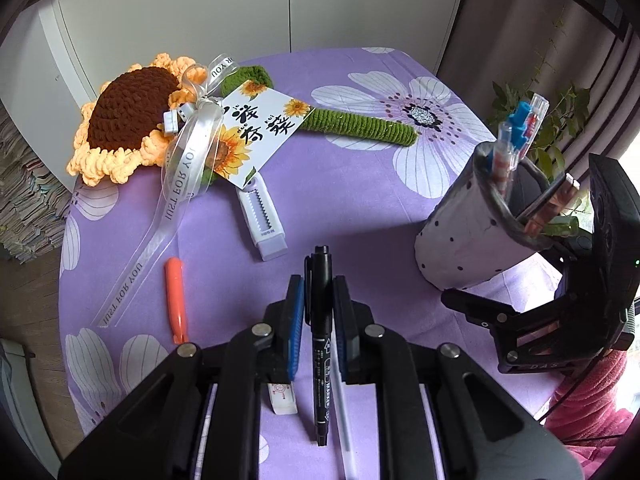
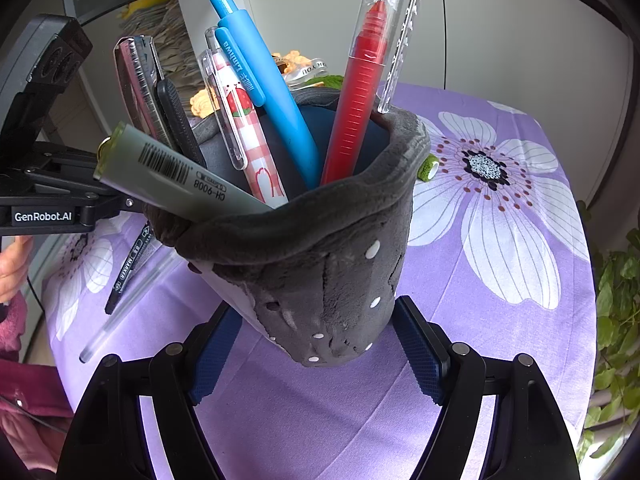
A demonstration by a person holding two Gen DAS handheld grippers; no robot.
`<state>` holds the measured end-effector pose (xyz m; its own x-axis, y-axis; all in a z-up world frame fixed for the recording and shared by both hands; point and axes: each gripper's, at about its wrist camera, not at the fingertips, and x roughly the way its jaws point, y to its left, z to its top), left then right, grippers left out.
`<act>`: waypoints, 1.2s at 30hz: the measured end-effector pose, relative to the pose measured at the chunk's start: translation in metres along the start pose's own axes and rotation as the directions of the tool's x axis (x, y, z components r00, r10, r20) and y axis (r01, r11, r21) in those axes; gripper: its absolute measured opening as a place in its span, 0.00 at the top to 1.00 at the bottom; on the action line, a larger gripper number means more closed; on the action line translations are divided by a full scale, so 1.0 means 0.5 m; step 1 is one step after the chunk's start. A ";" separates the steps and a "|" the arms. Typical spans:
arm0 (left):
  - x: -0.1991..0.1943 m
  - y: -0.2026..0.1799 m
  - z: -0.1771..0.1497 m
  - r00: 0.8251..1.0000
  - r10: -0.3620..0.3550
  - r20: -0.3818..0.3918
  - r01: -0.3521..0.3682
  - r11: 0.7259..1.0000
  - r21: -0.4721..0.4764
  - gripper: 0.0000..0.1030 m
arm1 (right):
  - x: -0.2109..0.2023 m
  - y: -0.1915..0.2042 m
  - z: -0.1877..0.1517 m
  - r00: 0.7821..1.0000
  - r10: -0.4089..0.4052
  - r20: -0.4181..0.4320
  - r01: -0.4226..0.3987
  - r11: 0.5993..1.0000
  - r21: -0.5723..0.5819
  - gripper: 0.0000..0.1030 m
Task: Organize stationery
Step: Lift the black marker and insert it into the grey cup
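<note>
My left gripper (image 1: 318, 300) straddles a black marker (image 1: 320, 332) lying on the purple flowered cloth; small gaps show between pads and marker. A clear pen (image 1: 343, 408) lies beside it. My right gripper (image 2: 316, 344) is shut on the base of a grey dotted plush pen holder (image 2: 320, 272), tilting it; it also shows in the left wrist view (image 1: 472, 232). The holder contains a blue pen (image 2: 272, 100), a red pen (image 2: 360, 92), a strawberry pen (image 2: 244, 128), a grey marker (image 2: 180, 172) and a ruler (image 2: 138, 88).
An orange pen (image 1: 177, 300), a white correction tape (image 1: 260, 220), a small white eraser (image 1: 283, 398), a crochet sunflower (image 1: 128, 116) with tag and ribbon lie on the table (image 1: 360, 200). A plant (image 2: 616, 300) stands past the right edge.
</note>
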<state>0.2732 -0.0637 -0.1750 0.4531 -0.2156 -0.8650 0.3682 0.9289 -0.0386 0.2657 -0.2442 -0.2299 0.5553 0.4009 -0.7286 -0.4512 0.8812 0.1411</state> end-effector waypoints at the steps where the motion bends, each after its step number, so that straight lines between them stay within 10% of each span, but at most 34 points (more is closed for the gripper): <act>1: -0.010 -0.001 -0.001 1.000 0.001 0.011 -0.001 1.000 0.002 0.88 | 0.000 0.000 0.000 1.000 0.000 0.000 0.000 1.000 0.000 0.24; 20: -0.162 -0.070 0.031 0.973 0.011 0.232 -0.035 0.995 0.098 0.88 | -0.001 -0.001 0.000 1.000 0.001 0.000 -0.001 1.000 0.000 0.24; 36: -0.322 -0.153 0.110 0.885 -0.104 0.454 0.019 0.982 0.188 0.88 | -0.001 -0.002 -0.001 1.000 0.001 0.000 -0.001 1.000 0.000 0.24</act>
<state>0.2170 -0.1165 -0.0054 0.7312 -0.4239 -0.5345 0.5229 0.8515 0.0401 0.2656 -0.2454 -0.2298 0.5548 0.4021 -0.7284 -0.4516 0.8808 0.1423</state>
